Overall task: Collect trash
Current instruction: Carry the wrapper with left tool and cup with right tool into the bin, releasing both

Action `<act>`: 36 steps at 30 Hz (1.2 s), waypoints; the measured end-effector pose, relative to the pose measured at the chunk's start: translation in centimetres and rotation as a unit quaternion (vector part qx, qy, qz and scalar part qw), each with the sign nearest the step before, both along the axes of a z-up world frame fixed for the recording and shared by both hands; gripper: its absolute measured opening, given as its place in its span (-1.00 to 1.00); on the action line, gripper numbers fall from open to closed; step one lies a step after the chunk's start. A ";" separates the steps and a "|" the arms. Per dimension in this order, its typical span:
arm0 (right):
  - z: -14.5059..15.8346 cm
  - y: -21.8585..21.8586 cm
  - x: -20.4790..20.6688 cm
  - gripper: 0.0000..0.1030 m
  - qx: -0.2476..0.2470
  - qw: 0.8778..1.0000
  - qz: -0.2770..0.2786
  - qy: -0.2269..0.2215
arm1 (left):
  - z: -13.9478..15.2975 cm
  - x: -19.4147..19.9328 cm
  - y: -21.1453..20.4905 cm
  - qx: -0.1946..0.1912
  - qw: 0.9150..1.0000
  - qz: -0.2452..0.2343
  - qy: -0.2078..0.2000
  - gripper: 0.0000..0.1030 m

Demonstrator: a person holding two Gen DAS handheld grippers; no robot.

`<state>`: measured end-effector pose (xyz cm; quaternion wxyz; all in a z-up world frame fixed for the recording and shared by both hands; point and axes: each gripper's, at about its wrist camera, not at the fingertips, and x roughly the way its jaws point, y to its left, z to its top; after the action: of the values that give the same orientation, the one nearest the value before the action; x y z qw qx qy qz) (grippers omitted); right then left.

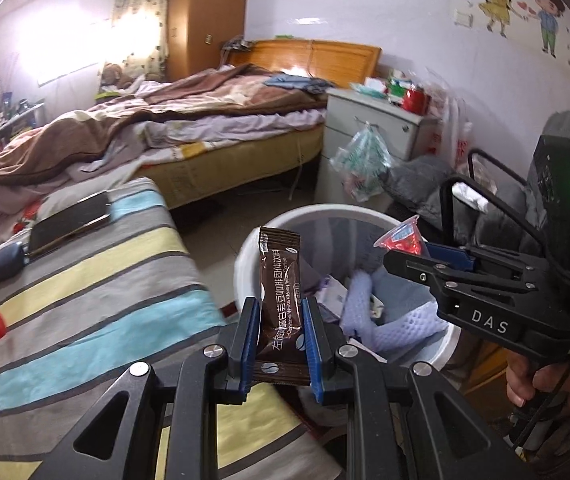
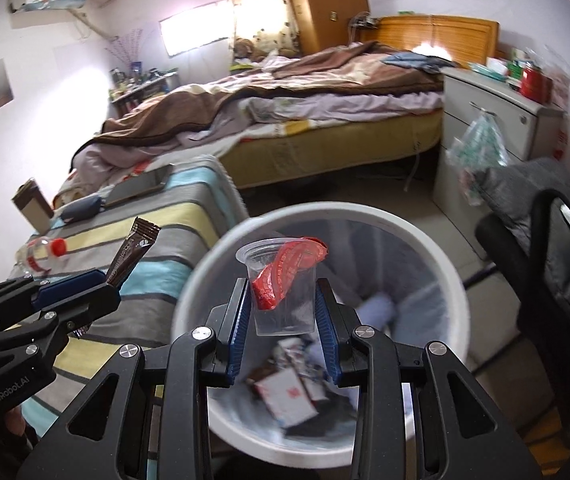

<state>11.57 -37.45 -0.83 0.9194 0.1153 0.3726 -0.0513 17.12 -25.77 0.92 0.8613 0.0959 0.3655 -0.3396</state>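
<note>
Both tools loaded, both close to the drop

Left gripper (image 1: 279,338): clamped on a brown coffee sachet (image 1: 281,300), held by its lower half, upper end standing free and upright. Seen from the right wrist, that sachet (image 2: 133,249) over the near edge of the striped bedspread (image 2: 157,220), beside the bin's left rim, not clearly over the opening

Right gripper (image 2: 283,312): closed on a clear plastic cup (image 2: 283,288) with a peeled red foil lid (image 2: 289,270) drooping into it. Cup directly above the open mouth of the white bin (image 2: 205,264), which already holds cardboard, foam netting and wrappers

Judged: release stage, with the cup the better placed of the two

Possible trouble:
- Sachet let go too early: likely to land on the bedspread or slide to the floor between bed and bin, being light and flat
- Cup squeezed by thin walls: may spring sideways on release and clip the rim
- Foil lid hanging loose: whether attached cannot be told; could flutter off on its own
- Two tools close together over one opening: a knock between them plausible if both move in at once
- Bottle with red cap (image 2: 51,250) lying near the bedspread's left edge, phone (image 2: 137,190) and pouch behind it: not to be swept off by a careless swing
</note>
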 end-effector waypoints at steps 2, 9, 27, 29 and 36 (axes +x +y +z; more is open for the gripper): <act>-0.3 -0.7 -0.1 -0.33 0.000 1.000 -0.008 0.005 | -0.4 0.1 -1.0 0.000 1.000 -0.002 0.006 -0.57; -1.6 -2.6 -0.6 -0.33 -0.001 0.999 -0.030 0.023 | -1.3 0.6 -3.7 0.007 1.000 -0.021 0.012 -0.57; -2.3 -3.0 -0.9 0.16 -0.020 0.998 -0.038 0.045 | -1.7 1.1 -3.6 -0.004 1.000 -0.005 0.024 -0.12; -2.2 -3.0 -1.0 0.17 -0.016 0.998 -0.036 0.039 | -1.5 0.9 -3.0 -0.005 1.000 -0.001 0.020 -0.12; -1.7 -2.1 -1.0 0.17 -0.021 0.999 -0.030 0.031 | -0.5 0.2 -0.8 0.006 1.000 0.022 -0.008 -0.12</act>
<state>10.54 -39.51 -2.54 0.9078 0.1057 0.3958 -0.0898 17.31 -26.58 0.40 0.8711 0.0952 0.3626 -0.3173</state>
